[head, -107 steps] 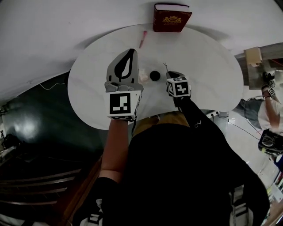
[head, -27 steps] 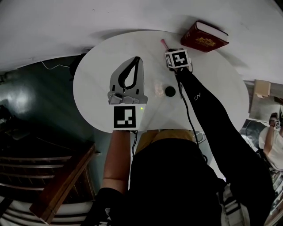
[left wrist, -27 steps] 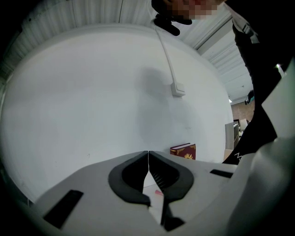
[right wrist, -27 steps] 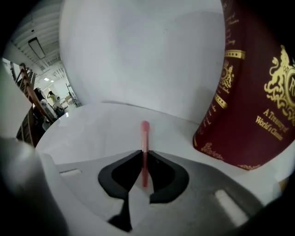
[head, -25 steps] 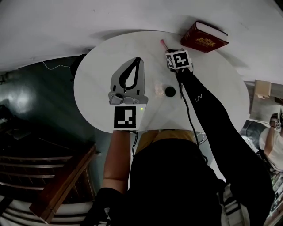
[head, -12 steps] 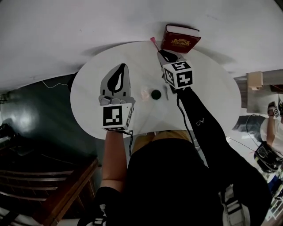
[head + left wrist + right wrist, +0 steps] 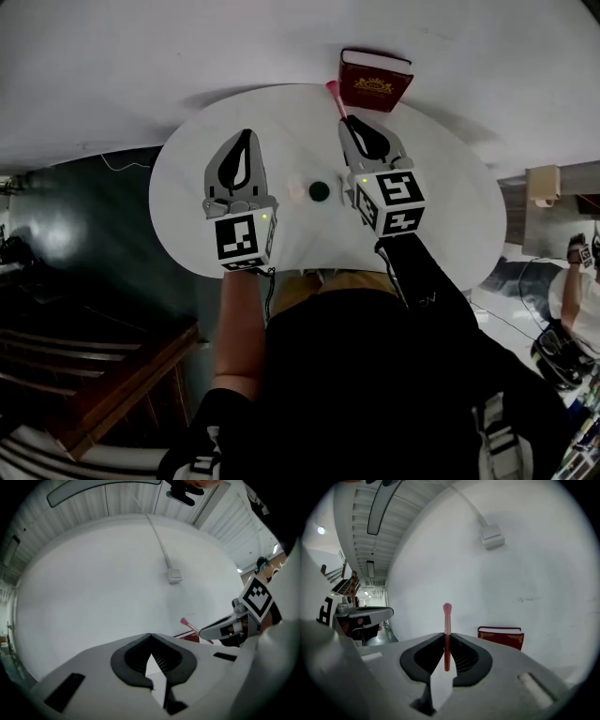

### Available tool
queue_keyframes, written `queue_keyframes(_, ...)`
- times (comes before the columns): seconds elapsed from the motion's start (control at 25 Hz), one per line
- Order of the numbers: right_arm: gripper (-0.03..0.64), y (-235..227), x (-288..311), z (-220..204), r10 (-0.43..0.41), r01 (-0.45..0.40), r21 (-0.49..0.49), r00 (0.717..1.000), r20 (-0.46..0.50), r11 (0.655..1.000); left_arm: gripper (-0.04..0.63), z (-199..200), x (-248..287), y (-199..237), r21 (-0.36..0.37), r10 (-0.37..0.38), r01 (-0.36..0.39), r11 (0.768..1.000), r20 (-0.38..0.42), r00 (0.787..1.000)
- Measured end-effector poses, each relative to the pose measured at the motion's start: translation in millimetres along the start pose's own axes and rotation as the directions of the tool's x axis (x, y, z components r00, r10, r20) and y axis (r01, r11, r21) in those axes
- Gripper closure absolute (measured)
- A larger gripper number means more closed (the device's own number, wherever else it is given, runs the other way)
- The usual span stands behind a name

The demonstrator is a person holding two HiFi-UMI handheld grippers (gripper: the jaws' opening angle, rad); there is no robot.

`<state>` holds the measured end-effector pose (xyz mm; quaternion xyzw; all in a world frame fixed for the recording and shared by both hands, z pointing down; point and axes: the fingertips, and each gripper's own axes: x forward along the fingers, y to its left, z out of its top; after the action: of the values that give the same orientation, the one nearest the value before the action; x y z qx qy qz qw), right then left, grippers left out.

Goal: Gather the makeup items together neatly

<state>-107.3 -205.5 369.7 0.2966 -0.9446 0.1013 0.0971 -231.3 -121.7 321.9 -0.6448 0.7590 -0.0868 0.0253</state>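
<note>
My right gripper (image 7: 349,125) is shut on a thin pink makeup brush (image 7: 334,96), held up above the round white table (image 7: 441,206) with its tip toward the wall. In the right gripper view the brush (image 7: 447,620) stands upright between the jaws. A small black round item (image 7: 319,191) and a pale item (image 7: 297,192) lie side by side at the table's middle, between the two grippers. My left gripper (image 7: 247,134) hovers left of them, shut on nothing; its jaws meet at the tips (image 7: 151,636).
A red book (image 7: 375,82) stands at the table's far edge against the white wall. Dark floor and wooden steps (image 7: 103,375) lie to the left. Another person (image 7: 577,281) is at the far right.
My right gripper has risen from the table by the book with the pink brush and drawn back toward me. The left gripper has drifted slightly.
</note>
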Motion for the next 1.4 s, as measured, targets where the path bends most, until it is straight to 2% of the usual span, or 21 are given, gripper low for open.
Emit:
queue_keyframes(0.16,0.568,3,-4,-18,0.051,-0.051,0.016,0.999,-0.014,0.999,0.589,4,-8,-5,0.022,0.054,-0.054,0.998,0.018,0.998)
queue_keyframes(0.24,0.568,2,-9,-20,0.054,-0.053,0.024,0.999,-0.009,0.998,0.588,2,-8,-11,0.022,0.046,-0.047,0.999,0.019,0.999)
queue_keyframes(0.36,0.568,-6,-20,-18,0.014,-0.014,0.042,1.000,0.009,0.999,0.588,7,-4,-22,0.031,0.022,-0.023,0.999,0.040,0.999)
queue_keyframes(0.48,0.568,-23,-31,-17,-0.054,0.053,0.055,0.998,0.013,0.997,0.588,26,8,-41,0.043,-0.042,0.037,0.998,0.131,0.990)
queue_keyframes(0.56,0.568,-36,-43,-17,-0.113,0.112,0.065,0.993,0.016,0.992,0.588,33,13,-57,0.037,-0.108,0.104,0.994,0.157,0.982)
queue_keyframes(0.68,0.568,-52,-63,-19,-0.203,0.201,0.084,0.979,0.019,0.976,0.588,32,20,-73,0.016,-0.190,0.189,0.982,0.160,0.969)
queue_keyframes(0.8,0.568,-64,-82,-22,-0.277,0.273,0.099,0.961,0.020,0.957,0.588,30,25,-82,0.047,-0.229,0.225,0.973,0.145,0.962)
queue_keyframes(0.88,0.568,-70,-89,-28,-0.304,0.302,0.109,0.953,0.002,0.947,0.588,35,26,-92,0.042,-0.257,0.254,0.966,0.163,0.953)
queue_keyframes(1.0,0.568,-76,-90,-54,-0.329,0.334,0.149,0.943,-0.060,0.931,0.588,41,26,-106,0.034,-0.295,0.294,0.955,0.190,0.936)
queue_keyframes(1.16,0.568,-73,-72,-123,-0.306,0.344,0.181,0.929,-0.208,0.922,0.588,38,21,-113,0.046,-0.329,0.326,0.944,0.188,0.926)
queue_keyframes(1.28,0.568,-67,-58,-184,-0.275,0.351,0.190,0.901,-0.336,0.917,0.588,33,19,-114,0.038,-0.344,0.342,0.939,0.171,0.923)
queue_keyframes(1.4,0.568,-64,-52,-225,-0.266,0.368,0.184,0.868,-0.420,0.911,0.588,30,14,-114,0.039,-0.352,0.351,0.936,0.165,0.921)
